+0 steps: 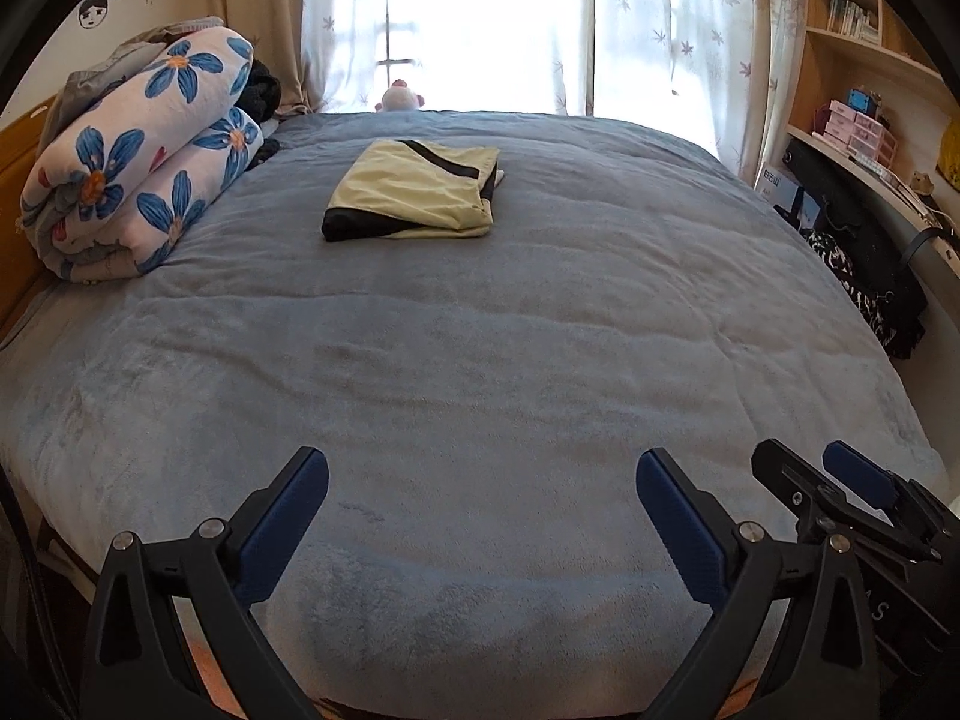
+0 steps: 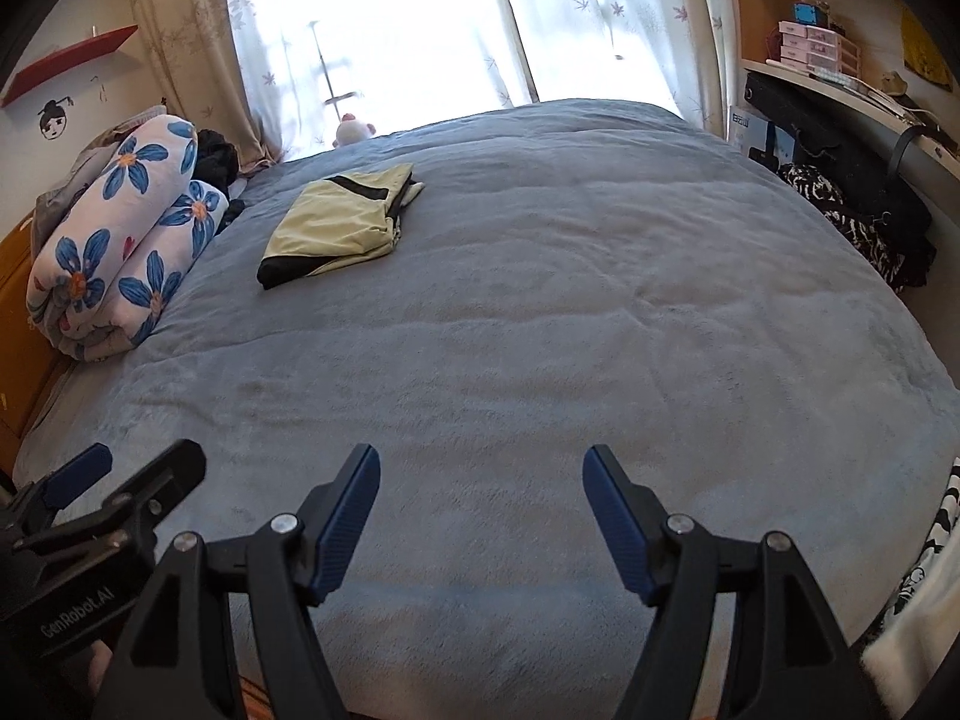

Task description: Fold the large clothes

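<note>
garment: yellow-green folded garment (image 1: 414, 189) with black trim, lies flat on the bed (image 1: 480, 360), far half, well away from both claws
fold state: looks already folded into a neat rectangle; judged done or nearly so
left claw (image 1: 483, 480): jaws spread wide, empty, over bare blanket at near edge
right claw (image 2: 482, 477): jaws apart, less wide, empty, just beside the left one
handling: thin soft fabric, light, limp, would sag if lifted by one corner; slippery-ish sheen
grip spot: pinch both near corners, or the thick folded edge at its right side
containers: pink drawer boxes (image 2: 810, 51) on shelf, contents hidden
other: flowered quilt (image 1: 138, 150) rolled at left of bed
</note>
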The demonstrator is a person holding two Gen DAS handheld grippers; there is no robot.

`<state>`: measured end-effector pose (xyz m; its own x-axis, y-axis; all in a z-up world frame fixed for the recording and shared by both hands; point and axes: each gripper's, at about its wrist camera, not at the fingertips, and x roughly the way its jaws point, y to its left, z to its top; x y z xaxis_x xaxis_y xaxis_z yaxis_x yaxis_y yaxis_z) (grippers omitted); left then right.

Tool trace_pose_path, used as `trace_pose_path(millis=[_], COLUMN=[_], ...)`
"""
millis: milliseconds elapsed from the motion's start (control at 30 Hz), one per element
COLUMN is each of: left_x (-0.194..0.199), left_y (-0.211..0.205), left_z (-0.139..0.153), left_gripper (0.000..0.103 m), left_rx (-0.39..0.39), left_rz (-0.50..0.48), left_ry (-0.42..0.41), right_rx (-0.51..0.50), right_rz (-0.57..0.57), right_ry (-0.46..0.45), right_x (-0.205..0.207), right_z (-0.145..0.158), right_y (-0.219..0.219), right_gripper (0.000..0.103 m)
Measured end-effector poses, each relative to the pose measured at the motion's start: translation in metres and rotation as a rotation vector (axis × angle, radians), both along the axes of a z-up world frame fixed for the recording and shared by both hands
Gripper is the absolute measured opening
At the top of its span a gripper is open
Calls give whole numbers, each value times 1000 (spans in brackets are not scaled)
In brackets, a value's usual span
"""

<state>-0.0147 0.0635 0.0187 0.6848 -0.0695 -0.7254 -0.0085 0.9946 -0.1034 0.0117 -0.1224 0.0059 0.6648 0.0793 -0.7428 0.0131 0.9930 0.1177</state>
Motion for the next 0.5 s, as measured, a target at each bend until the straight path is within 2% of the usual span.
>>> trace_pose_path(millis=[333, 500], left_x=[4, 6], left_y=[-5, -10], left_z=[-4, -10], left_gripper=[102, 102], left_rx=[-4, 28], left_rz=[-10, -18], left_ry=[12, 19], right_rx=[-31, -12], right_rz=[-24, -40], right_ry=[-12, -37], right_x=[-4, -8], right_z=[1, 5], right_y=[-3, -8], right_gripper=[71, 71])
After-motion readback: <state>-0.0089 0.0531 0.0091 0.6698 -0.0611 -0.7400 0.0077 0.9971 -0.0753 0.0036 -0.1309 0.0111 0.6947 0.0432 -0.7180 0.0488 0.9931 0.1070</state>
